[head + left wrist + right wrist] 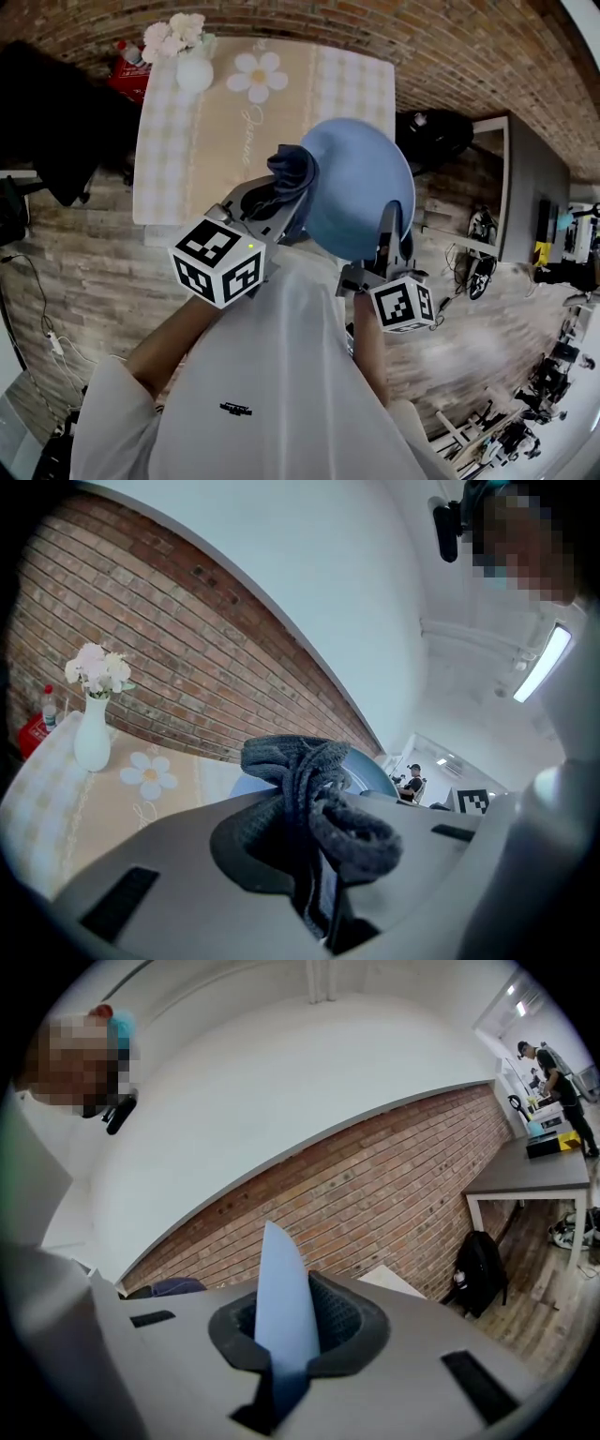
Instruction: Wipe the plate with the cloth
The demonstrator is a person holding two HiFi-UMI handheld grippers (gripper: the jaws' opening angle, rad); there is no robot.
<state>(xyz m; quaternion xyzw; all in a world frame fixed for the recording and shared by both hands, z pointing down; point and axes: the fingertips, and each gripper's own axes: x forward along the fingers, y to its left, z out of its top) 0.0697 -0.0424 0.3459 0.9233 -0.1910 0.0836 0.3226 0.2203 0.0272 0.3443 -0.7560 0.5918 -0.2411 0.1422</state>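
While reaching out near the table (187, 141), pinches the right gripper (389, 228) on the edge of the plate (361, 187) and the left gripper (279, 204) on the dark cloth (289, 173), maybe touching the plate.

A white short-sleeved shirt (272, 375) fills the lower centre of the head view, with a small black mark (236, 408) mid-chest. Left gripper (277, 195) and right gripper (388, 223) are grey, each bearing a white cube (218, 261) with black square markers.
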